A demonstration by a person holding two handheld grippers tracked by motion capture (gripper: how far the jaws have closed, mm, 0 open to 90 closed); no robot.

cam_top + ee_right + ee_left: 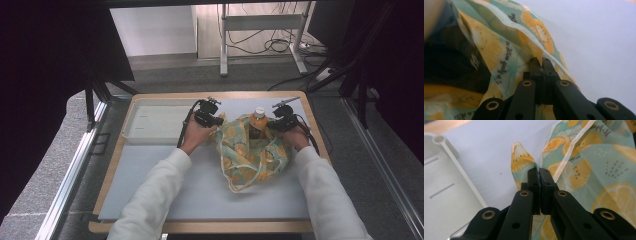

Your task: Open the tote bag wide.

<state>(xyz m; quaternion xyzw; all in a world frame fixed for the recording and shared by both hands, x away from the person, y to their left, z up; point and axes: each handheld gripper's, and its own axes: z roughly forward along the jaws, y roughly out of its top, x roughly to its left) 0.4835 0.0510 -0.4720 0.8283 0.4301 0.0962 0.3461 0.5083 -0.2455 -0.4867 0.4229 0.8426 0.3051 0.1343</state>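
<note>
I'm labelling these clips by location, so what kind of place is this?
Probably a lab or recording workstation, not a home: a bare wooden-edged table with a white tray, cables trailing on the floor behind, and a metal frame.

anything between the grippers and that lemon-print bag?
Nothing visible. The left gripper and the right gripper are each shut on the rim of the lemon-print bag, one per side. A bottle stands inside the bag, between them.
</note>
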